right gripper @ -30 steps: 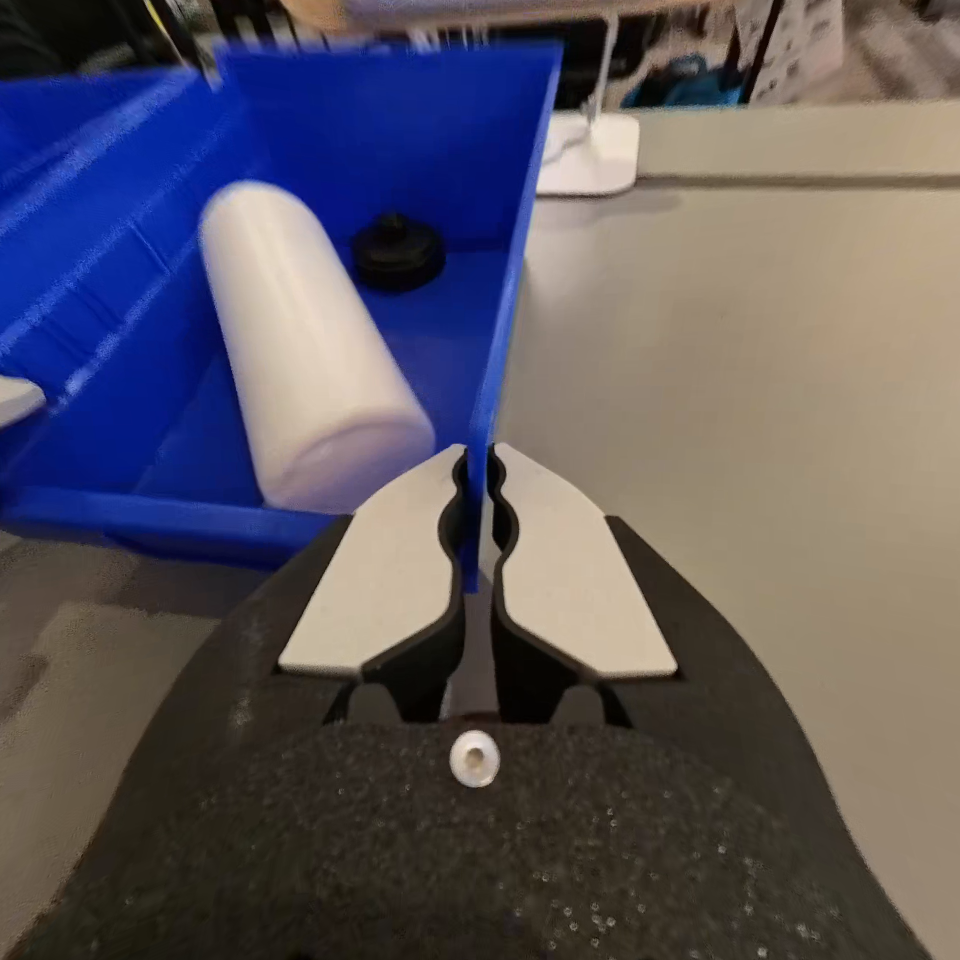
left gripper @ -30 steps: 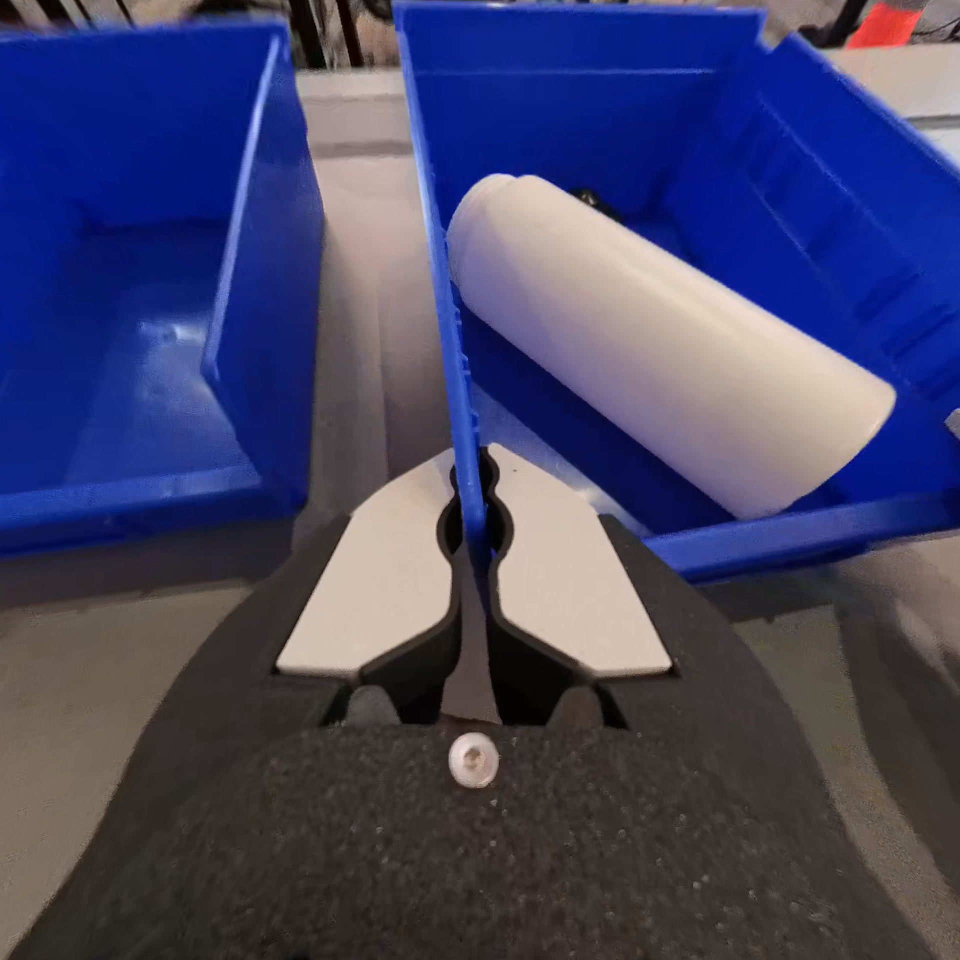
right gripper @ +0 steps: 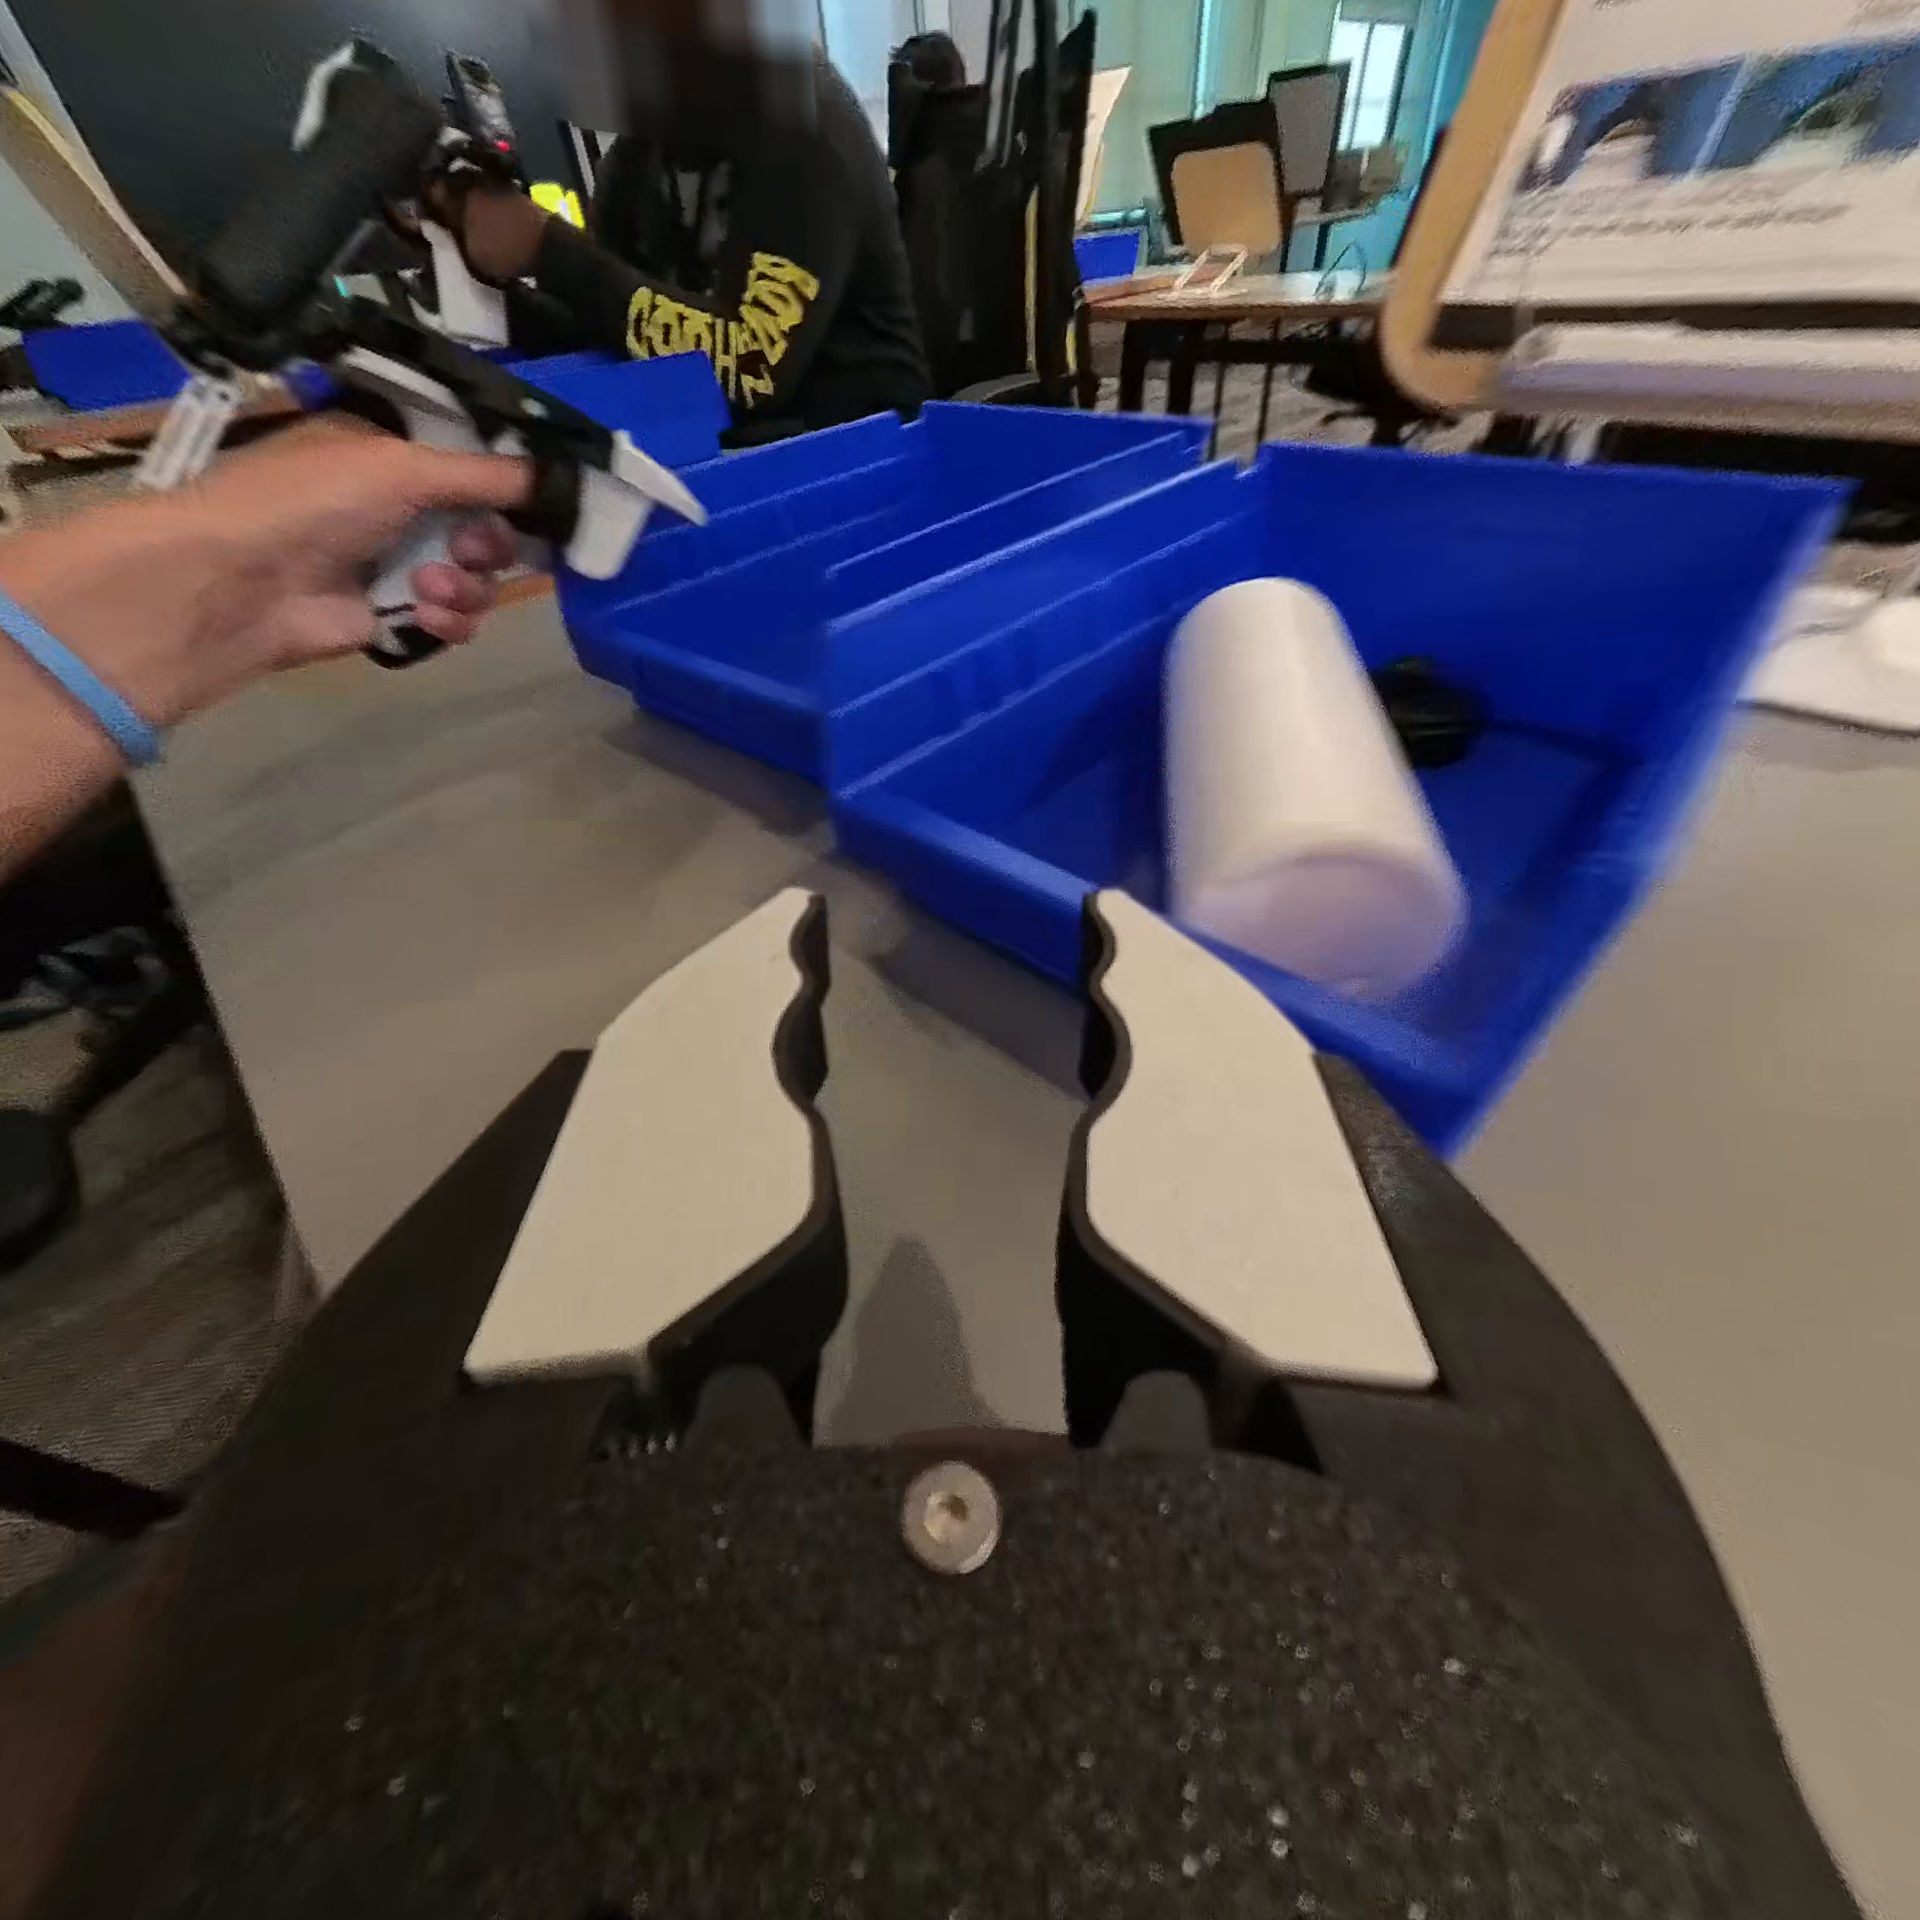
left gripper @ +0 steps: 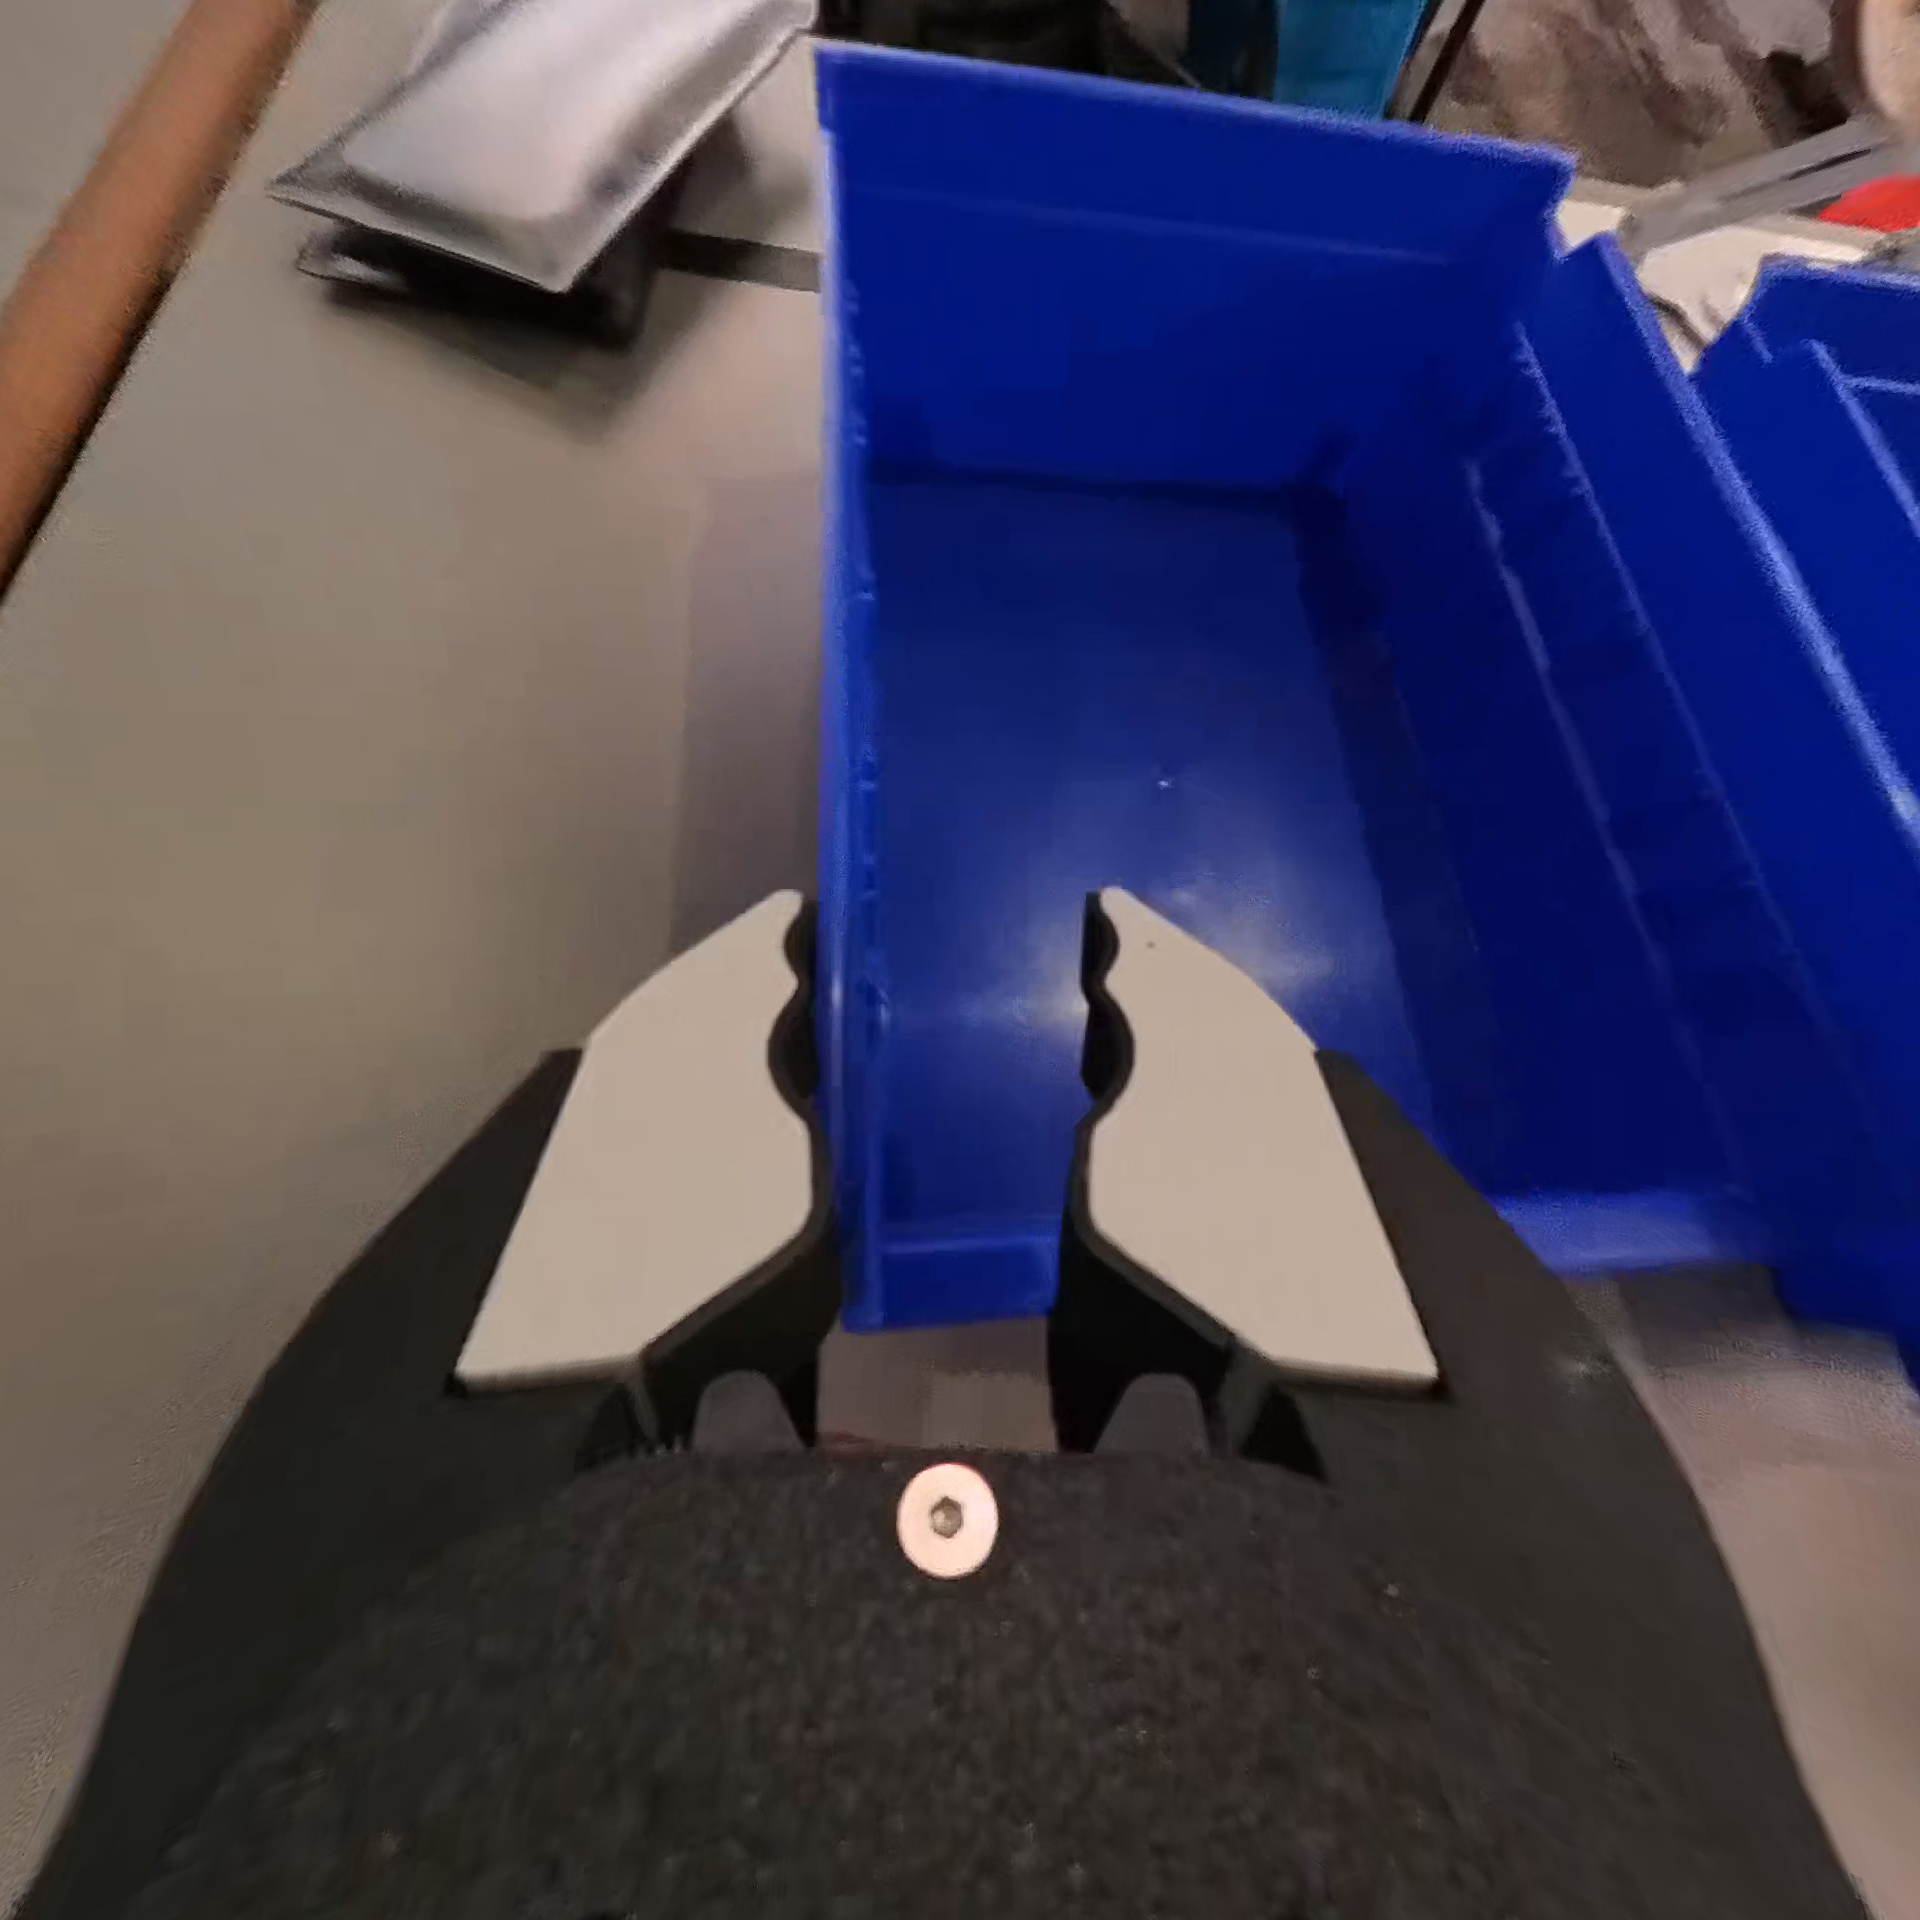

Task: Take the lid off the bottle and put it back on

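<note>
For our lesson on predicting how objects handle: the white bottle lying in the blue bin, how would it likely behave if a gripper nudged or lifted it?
The white bottle lies on its side in the blue bin, so a nudge would probably roll it. Its smooth, round body may slip between flat pads. It looks rigid, and with the black lid apart behind it, probably light.

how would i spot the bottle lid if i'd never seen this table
Find the row of blue bins on the grey table. In the rightmost bin, behind the white bottle lying on its side, sits the lid: small, round, black, the only dark thing there.
</note>
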`<state>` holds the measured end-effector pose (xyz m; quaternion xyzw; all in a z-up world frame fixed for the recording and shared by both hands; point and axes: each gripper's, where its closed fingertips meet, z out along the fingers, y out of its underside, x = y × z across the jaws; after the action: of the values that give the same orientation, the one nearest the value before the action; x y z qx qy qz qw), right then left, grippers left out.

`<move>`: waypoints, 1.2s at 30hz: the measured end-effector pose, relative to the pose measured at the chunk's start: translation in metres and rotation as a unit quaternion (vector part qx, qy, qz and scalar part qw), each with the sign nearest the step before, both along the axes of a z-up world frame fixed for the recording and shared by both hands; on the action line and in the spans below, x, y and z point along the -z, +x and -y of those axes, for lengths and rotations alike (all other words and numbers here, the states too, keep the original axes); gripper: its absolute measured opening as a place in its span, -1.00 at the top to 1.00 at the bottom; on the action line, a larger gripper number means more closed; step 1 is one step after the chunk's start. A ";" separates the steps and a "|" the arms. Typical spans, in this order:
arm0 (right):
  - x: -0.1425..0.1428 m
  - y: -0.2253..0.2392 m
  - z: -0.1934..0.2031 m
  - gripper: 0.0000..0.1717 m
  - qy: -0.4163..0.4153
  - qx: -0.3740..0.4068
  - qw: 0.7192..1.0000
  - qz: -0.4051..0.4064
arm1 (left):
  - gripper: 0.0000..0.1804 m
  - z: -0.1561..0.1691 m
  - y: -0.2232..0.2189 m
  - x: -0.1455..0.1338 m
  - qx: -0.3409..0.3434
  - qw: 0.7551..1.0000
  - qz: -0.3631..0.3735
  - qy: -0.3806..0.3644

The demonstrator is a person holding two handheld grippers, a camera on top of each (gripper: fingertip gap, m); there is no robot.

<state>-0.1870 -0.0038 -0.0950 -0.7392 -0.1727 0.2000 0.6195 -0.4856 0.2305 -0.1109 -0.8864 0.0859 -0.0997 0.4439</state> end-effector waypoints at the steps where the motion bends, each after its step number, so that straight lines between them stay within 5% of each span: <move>1: 0.003 -0.019 0.000 0.43 -0.014 -0.013 1.000 -0.010 | 0.57 -0.003 -0.006 0.001 -0.017 1.000 -0.021 0.010; 3: 0.011 -0.060 0.001 0.30 -0.035 -0.050 0.998 -0.004 | 0.95 0.002 -0.009 0.003 -0.017 0.999 -0.029 0.000; 11: 0.041 -0.128 -0.040 0.10 -0.062 0.044 0.980 0.183 | 0.95 0.099 -0.032 0.002 -0.060 0.998 -0.004 0.011; 17: 0.034 -0.154 -0.047 0.07 -0.074 0.045 0.989 0.123 | 0.94 0.183 -0.045 0.001 -0.084 0.996 0.017 0.028; 18: 0.036 -0.156 -0.046 0.11 -0.081 0.046 0.989 0.115 | 0.94 0.193 -0.046 0.001 -0.088 0.995 0.028 0.032; 22: 0.034 -0.163 -0.034 0.79 -0.114 0.018 0.989 0.093 | 0.94 0.219 -0.047 -0.001 -0.110 0.992 0.033 0.052; 27: 0.011 -0.144 -0.025 0.94 -0.104 0.031 0.987 0.122 | 0.94 0.238 -0.031 -0.016 -0.107 0.991 0.037 0.074; 32: -0.051 -0.100 -0.020 0.94 -0.025 0.059 0.992 0.104 | 0.93 0.233 0.018 -0.080 -0.065 0.987 0.031 0.141; 36: -0.100 -0.023 -0.030 0.95 0.012 0.129 0.990 0.060 | 0.93 0.204 0.098 -0.131 -0.007 0.983 0.019 0.180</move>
<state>-0.2102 0.0264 0.0045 -0.7587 -0.1149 0.0716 0.6373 -0.3880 0.0260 0.0197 -0.7902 0.0880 -0.0962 0.5988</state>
